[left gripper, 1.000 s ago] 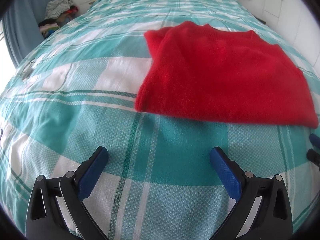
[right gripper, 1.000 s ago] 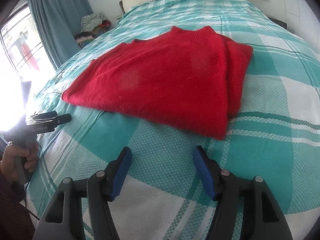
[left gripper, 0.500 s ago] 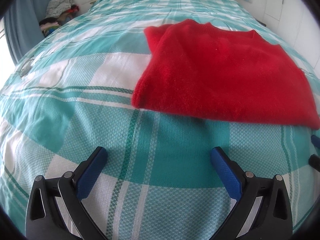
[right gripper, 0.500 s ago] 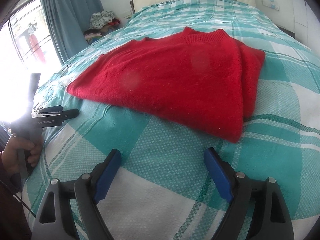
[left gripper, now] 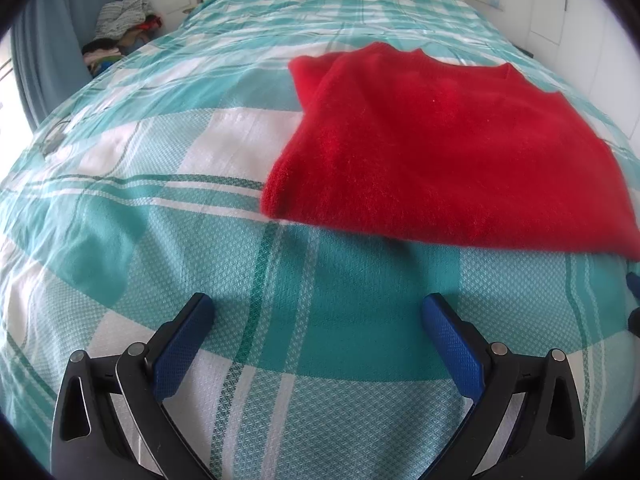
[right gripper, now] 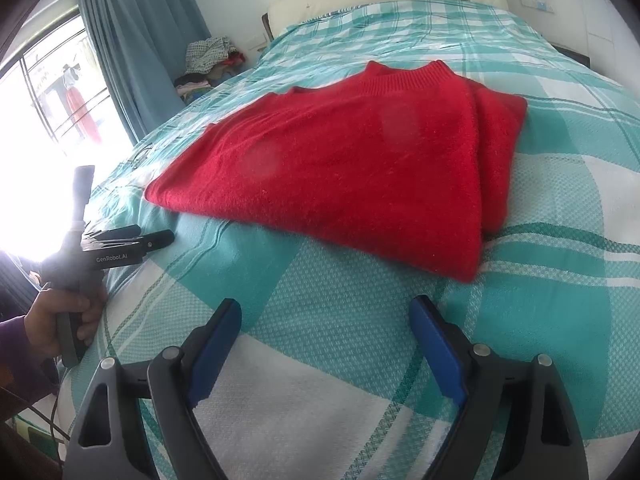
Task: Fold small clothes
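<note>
Both sets of jaws stand wide with nothing between them: my left gripper [left gripper: 316, 316] and my right gripper [right gripper: 326, 318], which has just been opening. Ahead, untouched, the red sweater [right gripper: 360, 164] lies sleeves-folded on the checked bedspread [right gripper: 340, 308]. It looks soft, fuzzy and limp, so I'd pinch its near hem corners.

One red sweater [right gripper: 352, 168], two grippers [right gripper: 326, 316]
</note>
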Motion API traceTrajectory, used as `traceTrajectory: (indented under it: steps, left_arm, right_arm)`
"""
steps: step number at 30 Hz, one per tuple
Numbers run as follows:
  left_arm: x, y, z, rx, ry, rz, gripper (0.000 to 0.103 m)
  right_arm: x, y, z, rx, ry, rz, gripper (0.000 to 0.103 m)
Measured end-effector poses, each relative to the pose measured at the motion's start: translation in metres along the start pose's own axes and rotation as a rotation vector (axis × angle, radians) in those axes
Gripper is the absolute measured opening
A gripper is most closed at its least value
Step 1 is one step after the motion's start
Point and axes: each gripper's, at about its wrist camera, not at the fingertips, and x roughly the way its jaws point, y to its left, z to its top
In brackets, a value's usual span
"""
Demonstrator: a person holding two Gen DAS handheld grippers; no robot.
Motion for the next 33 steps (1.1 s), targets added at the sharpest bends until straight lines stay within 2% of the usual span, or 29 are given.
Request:
traceTrajectory:
  steps: [4, 7, 8, 11, 14, 16, 18, 20, 21, 22, 24, 27, 30, 33]
  left_arm:
    - [-0.001, 0.000, 0.000, -0.003, 0.001, -0.003, 0.103]
    - [-0.004, 0.003, 0.002, -0.010, 0.012, -0.021, 0.102]
    - [-0.007, 0.006, 0.004, -0.014, 0.023, -0.042, 0.102]
    - [-0.032, 0.022, 0.006, -0.034, 0.030, -0.168, 0.101]
    - [-0.072, 0.049, 0.001, -0.049, -0.041, -0.196, 0.101]
    - [-0.095, 0.069, -0.006, -0.056, -0.087, -0.164, 0.101]
    - [-0.111, 0.091, -0.017, -0.090, -0.106, -0.115, 0.101]
    - [-0.120, 0.113, -0.031, -0.149, -0.093, -0.076, 0.101]
    - [-0.123, 0.123, -0.040, -0.182, -0.081, -0.058, 0.101]
    - [-0.125, 0.133, -0.050, -0.215, -0.068, -0.038, 0.101]
    - [-0.130, 0.149, -0.067, -0.273, -0.047, 0.007, 0.101]
    - [-0.134, 0.167, -0.087, -0.355, -0.017, 0.069, 0.101]
    - [-0.131, 0.180, -0.095, -0.433, 0.003, 0.062, 0.101]
    - [-0.126, 0.183, -0.093, -0.442, 0.024, 0.050, 0.101]
  right_arm:
    - [-0.004, -0.003, 0.004, 0.036, 0.006, 0.037, 0.086]
    - [-0.022, -0.014, 0.021, 0.141, -0.001, 0.064, 0.084]
    - [-0.032, -0.021, 0.030, 0.192, -0.037, 0.056, 0.084]
    - [-0.051, -0.055, 0.062, 0.342, -0.145, 0.004, 0.085]
    - [-0.029, -0.096, 0.082, 0.467, -0.106, -0.010, 0.085]
    - [-0.007, -0.111, 0.087, 0.513, -0.050, 0.013, 0.078]
    - [0.013, -0.115, 0.090, 0.486, -0.004, 0.026, 0.076]
    - [0.026, -0.115, 0.090, 0.477, 0.012, -0.002, 0.064]
    - [0.031, -0.116, 0.092, 0.499, 0.024, 0.026, 0.034]
    - [0.034, -0.118, 0.094, 0.545, 0.048, 0.061, 0.011]
    - [0.026, -0.104, 0.107, 0.541, 0.030, 0.022, 0.011]
    - [0.009, -0.055, 0.148, 0.457, -0.008, 0.050, 0.010]
    - [0.010, 0.008, 0.194, 0.349, -0.022, 0.091, 0.010]
    - [0.038, 0.064, 0.223, 0.253, -0.010, 0.098, 0.010]
